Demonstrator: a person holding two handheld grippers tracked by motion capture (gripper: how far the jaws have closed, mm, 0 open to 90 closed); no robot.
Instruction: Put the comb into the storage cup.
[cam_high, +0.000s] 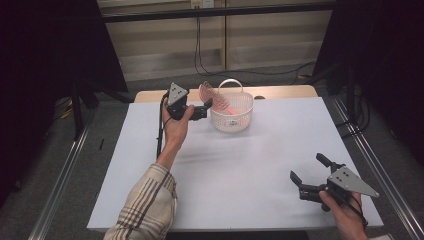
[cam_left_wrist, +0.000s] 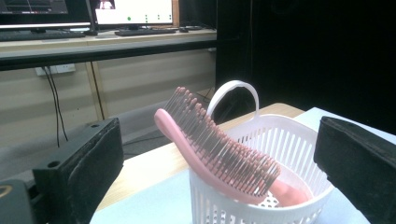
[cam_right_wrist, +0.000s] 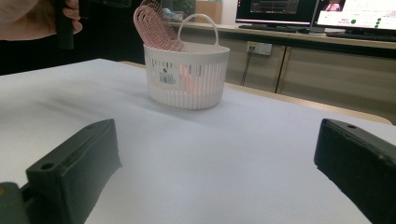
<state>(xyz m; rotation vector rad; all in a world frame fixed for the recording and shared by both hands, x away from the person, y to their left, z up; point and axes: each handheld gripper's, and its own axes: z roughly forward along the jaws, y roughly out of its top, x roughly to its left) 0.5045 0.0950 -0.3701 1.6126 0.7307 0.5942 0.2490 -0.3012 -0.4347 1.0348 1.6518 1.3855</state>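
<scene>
The left hand-held gripper (cam_high: 206, 111) hovers just beside the white basket (cam_high: 245, 107), on the basket's left, its jaws spread wide and holding nothing. In the left gripper view the pink hairbrush (cam_left_wrist: 219, 158) lies straight ahead between those jaws: its handle end rests down inside the basket, while the bristled head leans up and out over the rim toward this hand-held gripper. The brush's long axis therefore runs slanting, from the basket floor up to the rim nearest the left hand. The right hand-held gripper (cam_high: 306, 178) sits well apart from the basket, near the front right of the worktop (cam_high: 250, 170), jaws likewise wide open and empty. The left is plainly nearer.
</scene>
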